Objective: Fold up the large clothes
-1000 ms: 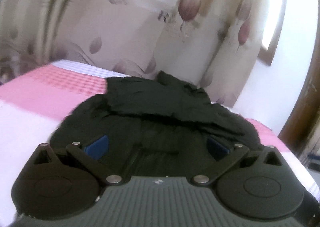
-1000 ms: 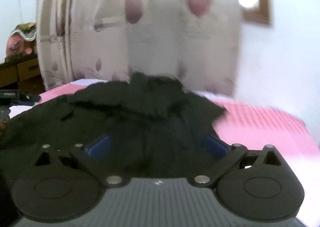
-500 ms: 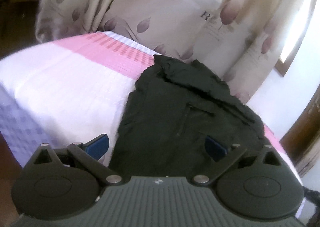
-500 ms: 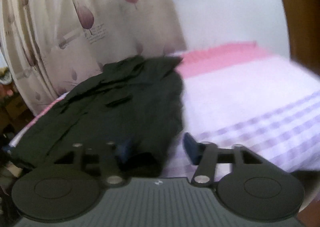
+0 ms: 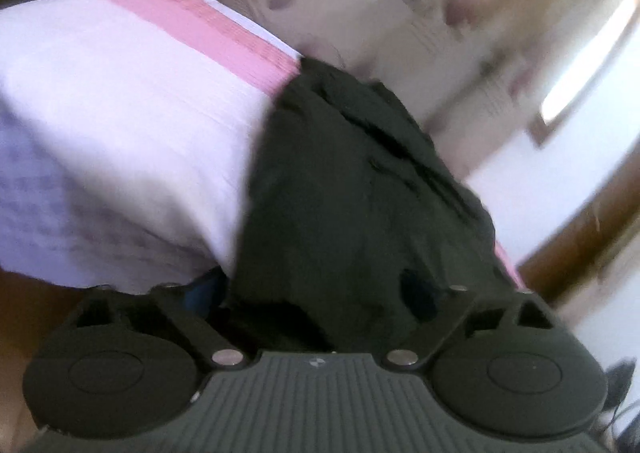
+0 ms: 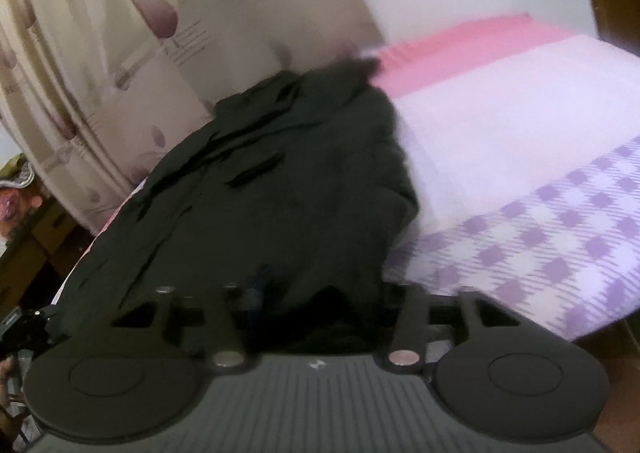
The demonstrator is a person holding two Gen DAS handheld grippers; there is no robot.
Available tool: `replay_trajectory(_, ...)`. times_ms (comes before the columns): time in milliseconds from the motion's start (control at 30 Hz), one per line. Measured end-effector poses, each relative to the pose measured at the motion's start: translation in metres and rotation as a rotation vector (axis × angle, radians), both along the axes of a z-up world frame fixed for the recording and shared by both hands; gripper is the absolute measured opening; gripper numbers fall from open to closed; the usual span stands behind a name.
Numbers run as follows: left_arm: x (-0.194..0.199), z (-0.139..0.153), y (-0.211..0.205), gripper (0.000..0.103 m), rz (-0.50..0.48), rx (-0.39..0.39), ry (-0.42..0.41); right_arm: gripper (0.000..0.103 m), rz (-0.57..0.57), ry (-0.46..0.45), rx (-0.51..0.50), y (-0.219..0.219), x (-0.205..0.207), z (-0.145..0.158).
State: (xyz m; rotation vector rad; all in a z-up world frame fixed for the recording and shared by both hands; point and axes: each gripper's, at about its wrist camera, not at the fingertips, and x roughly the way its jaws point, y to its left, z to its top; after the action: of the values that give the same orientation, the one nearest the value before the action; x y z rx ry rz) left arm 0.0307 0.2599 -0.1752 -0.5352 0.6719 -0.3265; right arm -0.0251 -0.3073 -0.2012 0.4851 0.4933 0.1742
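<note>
A black jacket lies spread on the bed, its collar toward the curtain and its near hem at the bed's edge. My left gripper is at the hem's left corner. Its jaws are closing with the cloth between them. The left pad sits just outside the jacket's edge, and the right pad lies against the fabric. In the right wrist view the jacket fills the middle. My right gripper is at the hem's right corner, its jaws closing on bunched cloth that hides the right pad.
The bed has a sheet in white, pink and purple check. A flowered curtain hangs behind it. A wooden door frame stands on the right, and dark furniture on the left. Both views are blurred.
Both grippers have come down from over the jacket to its near hem corners and rolled. Their jaws have narrowed, the right far more, and cloth now sits between them.
</note>
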Motion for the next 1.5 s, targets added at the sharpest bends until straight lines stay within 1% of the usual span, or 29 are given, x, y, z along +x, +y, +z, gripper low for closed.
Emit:
replay_trajectory(33, 0.002, -0.002, -0.004, 0.056, -0.004, 0.022, 0.011, 0.026, 0.003, 0.005, -0.009, 0.003, 0.003, 0.0)
replay_trajectory(67, 0.004, -0.004, -0.004, 0.052, -0.007, 0.006, 0.02, 0.022, 0.011, 0.002, -0.009, 0.003, 0.004, -0.001)
replay_trajectory(100, 0.004, -0.005, 0.0, 0.044, 0.006, -0.037, 0.019, 0.02, 0.013, 0.002, 0.0, 0.002, 0.005, -0.002)
replay_trajectory(133, 0.001, -0.003, 0.003, 0.038, 0.02, -0.058, 0.011, 0.02, 0.012, 0.004, 0.012, 0.0, 0.006, -0.003)
replay_trajectory(167, -0.001, 0.001, 0.006, 0.032, 0.025, -0.069, 0.001, 0.019, 0.011, 0.004, 0.025, -0.001, 0.005, -0.003)
replay_trajectory(200, -0.004, 0.006, 0.008, 0.029, 0.027, -0.068, -0.003, 0.018, 0.01, 0.005, 0.036, -0.002, 0.004, -0.003)
replay_trajectory(367, -0.009, 0.028, 0.003, 0.027, 0.031, 0.007, 0.025, 0.016, 0.007, -0.002, 0.102, -0.009, -0.002, -0.003)
replay_trajectory(467, -0.015, 0.036, -0.003, 0.027, 0.03, 0.053, 0.035, 0.016, 0.01, 0.006, 0.087, -0.008, -0.001, -0.003)
replay_trajectory(567, -0.018, 0.047, -0.005, 0.027, 0.041, 0.066, 0.044, 0.018, 0.018, 0.009, 0.099, -0.009, -0.001, -0.002)
replay_trajectory(633, -0.021, 0.056, -0.011, 0.027, 0.027, 0.121, 0.05, 0.018, 0.025, 0.008, 0.128, -0.013, -0.001, -0.001)
replay_trajectory(667, -0.022, 0.06, -0.014, 0.027, 0.02, 0.151, 0.041, 0.018, 0.026, 0.007, 0.133, -0.015, -0.001, 0.0)
replay_trajectory(700, -0.023, 0.061, -0.014, 0.027, 0.008, 0.157, 0.037, 0.018, 0.03, 0.008, 0.127, -0.015, -0.001, 0.001)
replay_trajectory(767, -0.019, 0.061, -0.013, 0.027, -0.017, 0.137, 0.014, 0.019, 0.035, 0.013, 0.103, -0.013, 0.0, 0.001)
replay_trajectory(800, -0.016, 0.06, -0.013, 0.029, -0.019, 0.129, 0.008, 0.019, 0.038, 0.016, 0.105, -0.013, 0.0, 0.0)
replay_trajectory(867, -0.008, 0.057, -0.016, 0.045, -0.047, 0.113, -0.01, 0.019, 0.037, 0.024, 0.136, -0.014, 0.002, -0.004)
replay_trajectory(933, 0.002, 0.051, -0.022, 0.072, -0.046, 0.117, 0.006, 0.019, 0.036, 0.022, 0.169, -0.017, 0.001, -0.006)
replay_trajectory(1000, 0.01, 0.044, -0.025, 0.078, -0.063, 0.091, 0.004, 0.021, 0.039, 0.027, 0.184, -0.018, 0.001, -0.007)
replay_trajectory(1033, 0.012, 0.041, -0.027, 0.077, -0.062, 0.087, -0.006, 0.021, 0.04, 0.029, 0.185, -0.018, 0.001, -0.007)
replay_trajectory(1067, 0.014, 0.038, -0.029, 0.073, -0.052, 0.086, -0.007, 0.021, 0.038, 0.032, 0.185, -0.018, 0.001, -0.007)
replay_trajectory(1100, 0.016, 0.035, -0.031, 0.051, -0.046, 0.074, -0.009, 0.021, 0.035, 0.034, 0.185, -0.017, 0.002, -0.007)
replay_trajectory(1133, 0.017, 0.033, -0.033, 0.013, -0.046, 0.067, -0.012, 0.021, 0.032, 0.037, 0.184, -0.016, 0.003, -0.008)
replay_trajectory(1167, 0.017, 0.032, -0.035, 0.01, -0.031, 0.081, -0.012, 0.019, 0.027, 0.04, 0.175, -0.013, 0.005, -0.008)
replay_trajectory(1200, 0.016, 0.032, -0.033, 0.009, -0.021, 0.075, -0.022, 0.016, 0.025, 0.04, 0.158, -0.01, 0.006, -0.007)
replay_trajectory(1267, 0.009, 0.037, -0.03, 0.008, -0.012, 0.046, -0.066, 0.01, 0.031, 0.018, 0.115, -0.003, 0.005, -0.003)
replay_trajectory(1300, 0.005, 0.041, -0.029, 0.008, -0.005, 0.044, -0.089, 0.009, 0.03, 0.006, 0.115, -0.002, 0.004, -0.001)
replay_trajectory(1333, 0.0, 0.046, -0.026, 0.008, 0.005, 0.03, -0.106, 0.009, 0.032, -0.013, 0.132, -0.003, 0.001, 0.0)
replay_trajectory(1400, -0.008, 0.054, -0.019, 0.008, 0.009, -0.036, -0.122, 0.009, 0.044, -0.046, 0.189, -0.007, -0.007, 0.005)
replay_trajectory(1433, -0.012, 0.058, -0.017, 0.008, 0.009, -0.052, -0.129, 0.009, 0.044, -0.057, 0.202, -0.009, -0.012, 0.008)
replay_trajectory(1500, -0.019, 0.066, -0.017, 0.008, -0.002, -0.042, -0.15, 0.009, 0.057, -0.082, 0.238, -0.012, -0.022, 0.013)
